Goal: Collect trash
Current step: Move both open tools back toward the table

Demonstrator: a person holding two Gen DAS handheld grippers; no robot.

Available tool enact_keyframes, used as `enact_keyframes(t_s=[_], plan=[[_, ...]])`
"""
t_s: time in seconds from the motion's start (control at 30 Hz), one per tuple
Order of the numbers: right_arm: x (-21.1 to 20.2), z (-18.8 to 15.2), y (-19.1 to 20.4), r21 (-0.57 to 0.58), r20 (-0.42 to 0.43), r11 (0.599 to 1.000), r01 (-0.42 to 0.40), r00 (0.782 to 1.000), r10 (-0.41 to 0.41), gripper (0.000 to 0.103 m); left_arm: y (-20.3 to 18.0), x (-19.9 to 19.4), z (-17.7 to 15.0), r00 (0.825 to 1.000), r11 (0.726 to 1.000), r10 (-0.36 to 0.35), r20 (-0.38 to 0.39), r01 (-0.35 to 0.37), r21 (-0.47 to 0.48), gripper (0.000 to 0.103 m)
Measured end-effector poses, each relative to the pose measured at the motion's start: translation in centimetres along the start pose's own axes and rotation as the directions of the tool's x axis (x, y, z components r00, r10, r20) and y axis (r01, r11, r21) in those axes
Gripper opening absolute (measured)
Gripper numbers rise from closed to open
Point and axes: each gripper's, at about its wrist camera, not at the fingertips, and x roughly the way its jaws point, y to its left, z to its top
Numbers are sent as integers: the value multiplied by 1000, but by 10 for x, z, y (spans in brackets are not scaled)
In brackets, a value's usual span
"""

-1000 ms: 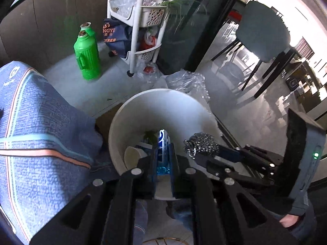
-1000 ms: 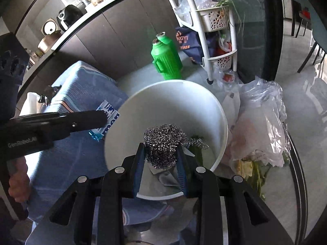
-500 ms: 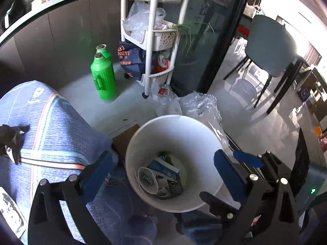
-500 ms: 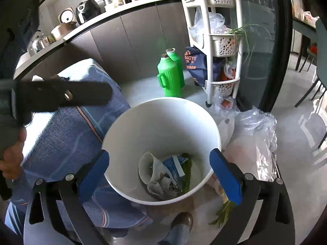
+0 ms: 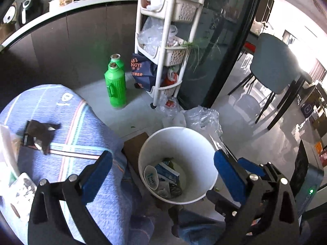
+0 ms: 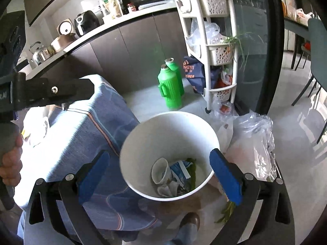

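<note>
While both tools hang above the white bin, the left gripper and the right gripper have just been opening, and now their jaws stand fully wide with nothing between them. The trash, a paper cup, a blue wrapper and some crumpled bits, lies at the bottom of the bin, which stands on the floor just beside the edge of the table with the blue cloth. It seems the drop is done, so the step in hand is to go for the next pieces. More trash is probably on the table: a dark crumpled piece near the far left part of the cloth and white scraps at the left edge. To do it well, keep the jaws wide while moving over, come down on one piece from above, and close only when the pads are on both sides of it. Green stalks lie on the floor beside the bin, near a clear bag; these may need collecting too.
</note>
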Motion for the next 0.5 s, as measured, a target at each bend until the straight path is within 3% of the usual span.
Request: enact_keyframes(t_s=[0.33,0.5], plan=[[-31,7,45,-55,26,998,-30,999,32,95,18,-63,-8,997,999,8,77,-6,-33,99],[-40,7,73,-101,17,993,-56,998,58,95,48,-100,-25,994,995,30,104,-20,-99,99]])
